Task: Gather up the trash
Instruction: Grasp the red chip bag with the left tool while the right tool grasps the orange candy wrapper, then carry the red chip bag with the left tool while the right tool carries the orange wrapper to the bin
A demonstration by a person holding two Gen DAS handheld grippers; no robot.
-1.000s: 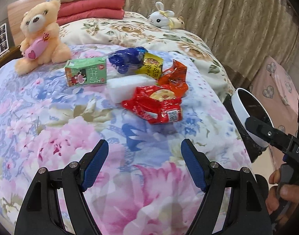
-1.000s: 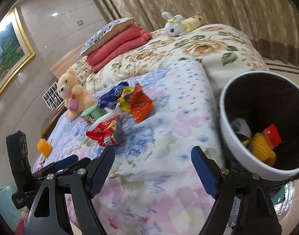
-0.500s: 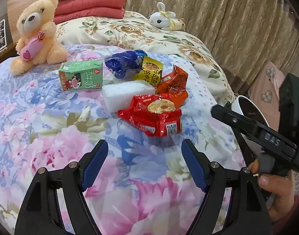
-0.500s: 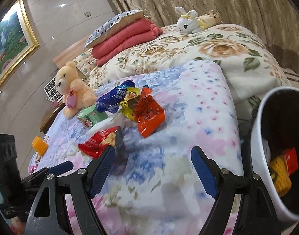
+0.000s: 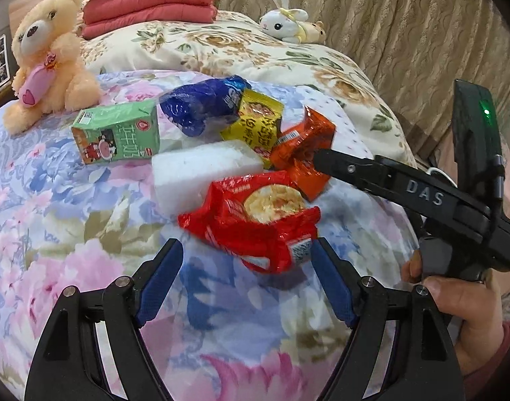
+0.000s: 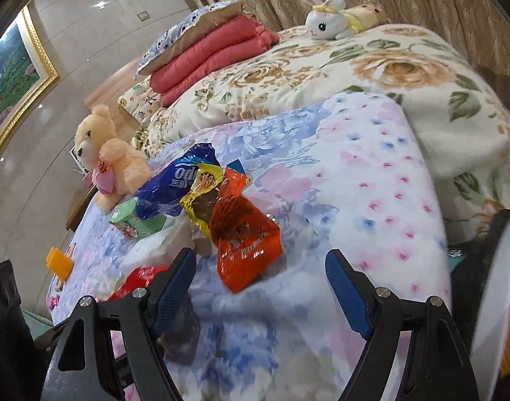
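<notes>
Two hand-held tools reach over a flowered bed toward a heap of snack wrappers. The left tool point(image 5: 248, 277) hangs with jaws wide and empty just short of the red wrapper point(image 5: 255, 220). The right tool point(image 6: 260, 284) is equally wide and empty, nearing the orange wrapper point(image 6: 244, 230). The step looks like the approach to a pick; next, each needs to straddle its wrapper and close, then carry it to the white bin point(image 6: 498, 294) at the bedside

Bright, even indoor light. A ceiling lamp glints on the glossy wall above the teddy bear point(image 6: 104, 163). Soft shadows lie just under the wrappers. Fisheye bending darkens corners; near bedding is motion-blurred.
</notes>
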